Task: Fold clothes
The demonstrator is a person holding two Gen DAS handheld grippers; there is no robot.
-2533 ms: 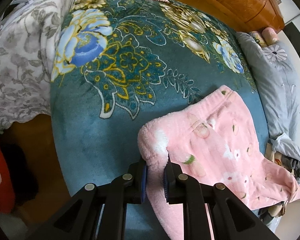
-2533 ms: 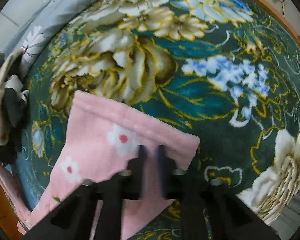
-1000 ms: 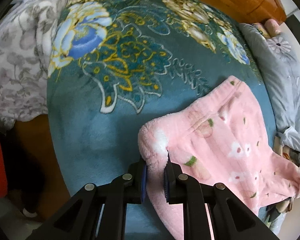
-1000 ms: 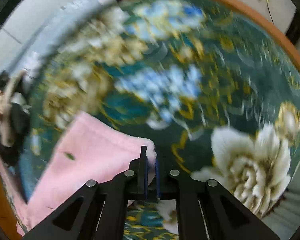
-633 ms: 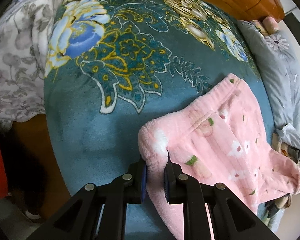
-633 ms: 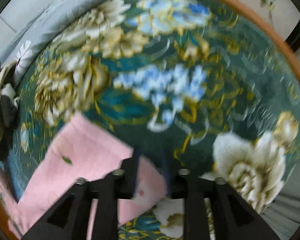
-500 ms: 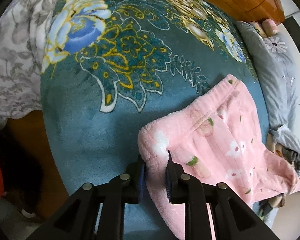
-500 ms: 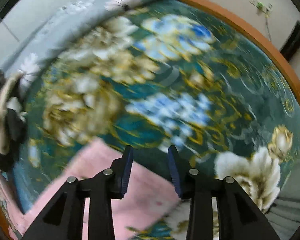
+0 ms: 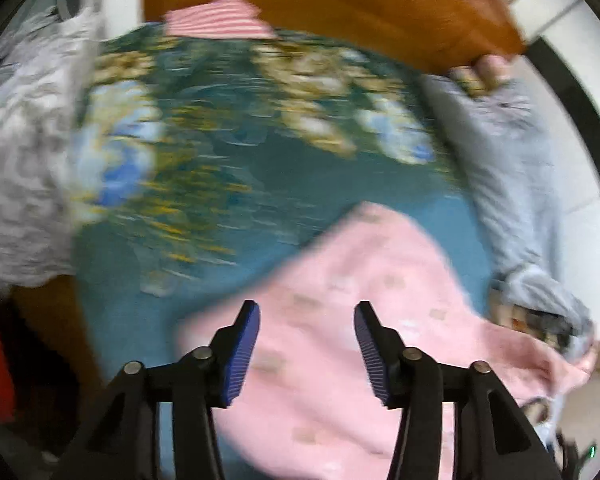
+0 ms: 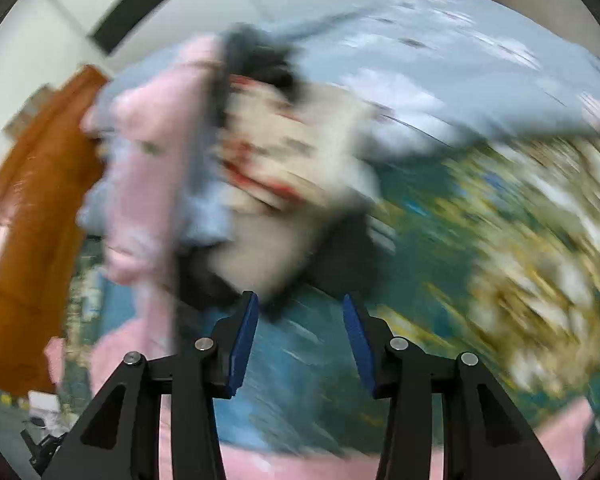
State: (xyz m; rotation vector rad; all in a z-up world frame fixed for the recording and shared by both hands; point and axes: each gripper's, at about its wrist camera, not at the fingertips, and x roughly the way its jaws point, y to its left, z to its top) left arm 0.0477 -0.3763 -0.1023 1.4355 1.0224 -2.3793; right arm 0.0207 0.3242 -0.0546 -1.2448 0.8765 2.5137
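A pink fleece garment [image 9: 364, 304] with small flowers lies on the teal flowered blanket [image 9: 228, 168]. My left gripper [image 9: 306, 312] hovers over its near end, jaws opening, nothing pinched between the blue pads. In the blurred right wrist view my right gripper [image 10: 296, 304] is also opening, empty, over bare blanket [image 10: 300, 360]. Just beyond it lies a heap of clothes [image 10: 268, 184], cream, black and red, with a pink piece [image 10: 148, 184] along its left side. A pink edge [image 10: 280, 464] shows at the bottom of that view.
A wooden headboard [image 9: 340, 4] stands at the far end with a pink striped cloth [image 9: 216, 20] below it. A grey flowered quilt [image 9: 516, 168] runs along the right, a grey patterned cover [image 9: 20, 168] hangs on the left. A wooden bed frame [image 10: 32, 216] shows left in the right wrist view.
Both grippers let go of the pink garment and opened. The left one lifted off it. The right one swung fast from the garment's far corner over to the heap of clothes.
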